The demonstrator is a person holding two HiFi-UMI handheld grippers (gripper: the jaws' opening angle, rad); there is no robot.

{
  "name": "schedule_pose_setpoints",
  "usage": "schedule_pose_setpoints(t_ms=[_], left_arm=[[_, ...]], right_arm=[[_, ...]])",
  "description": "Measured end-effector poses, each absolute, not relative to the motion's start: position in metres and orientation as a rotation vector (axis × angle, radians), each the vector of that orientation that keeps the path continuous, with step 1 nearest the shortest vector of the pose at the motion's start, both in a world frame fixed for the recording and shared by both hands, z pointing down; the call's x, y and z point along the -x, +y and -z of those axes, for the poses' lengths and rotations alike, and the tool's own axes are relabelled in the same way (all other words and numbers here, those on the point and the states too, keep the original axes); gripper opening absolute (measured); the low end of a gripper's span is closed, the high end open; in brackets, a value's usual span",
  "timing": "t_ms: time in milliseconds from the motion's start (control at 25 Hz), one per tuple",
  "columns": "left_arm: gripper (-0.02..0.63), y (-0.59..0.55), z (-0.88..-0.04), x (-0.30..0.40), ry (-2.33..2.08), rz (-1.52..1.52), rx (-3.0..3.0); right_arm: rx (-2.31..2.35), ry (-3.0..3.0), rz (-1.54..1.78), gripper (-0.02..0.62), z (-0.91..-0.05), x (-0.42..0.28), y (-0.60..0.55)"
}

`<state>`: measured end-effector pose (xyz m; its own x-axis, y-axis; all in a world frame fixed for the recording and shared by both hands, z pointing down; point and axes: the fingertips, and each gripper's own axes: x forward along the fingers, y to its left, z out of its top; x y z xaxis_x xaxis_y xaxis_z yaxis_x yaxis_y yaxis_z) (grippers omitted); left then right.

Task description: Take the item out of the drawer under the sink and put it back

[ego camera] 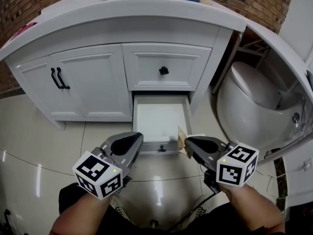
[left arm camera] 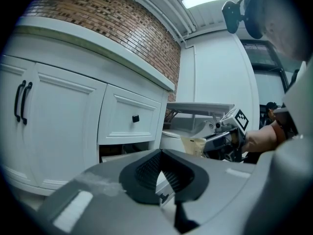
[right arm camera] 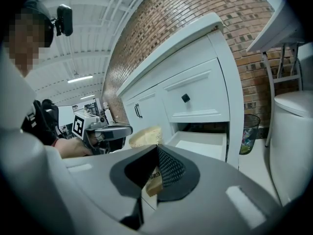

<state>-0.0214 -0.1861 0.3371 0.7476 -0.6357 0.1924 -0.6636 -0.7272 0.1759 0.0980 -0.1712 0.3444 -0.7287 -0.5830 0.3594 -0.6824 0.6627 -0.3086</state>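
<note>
Just before the open drawer (ego camera: 161, 117), its white floor bare, the right tongs (ego camera: 188, 143) pinch a tan paper pouch (ego camera: 182, 137), long axis roughly upright; left tongs (ego camera: 140, 139) closed, empty.

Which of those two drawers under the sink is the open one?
The lower drawer, pulled out with its white inside showing; the upper drawer, with the black knob, sits flush and shut.
</note>
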Motion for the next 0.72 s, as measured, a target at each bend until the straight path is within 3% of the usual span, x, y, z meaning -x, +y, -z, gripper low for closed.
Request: schedule_pose_setpoints(t_ms=[720], left_arm=[[0.006, -0.1869, -0.3394, 0.0255, -1.033, -0.145, -2.67]], right_arm=[[-1.01, -2.636, -0.629, 0.008, -0.3519, -0.0951, -0.1741]])
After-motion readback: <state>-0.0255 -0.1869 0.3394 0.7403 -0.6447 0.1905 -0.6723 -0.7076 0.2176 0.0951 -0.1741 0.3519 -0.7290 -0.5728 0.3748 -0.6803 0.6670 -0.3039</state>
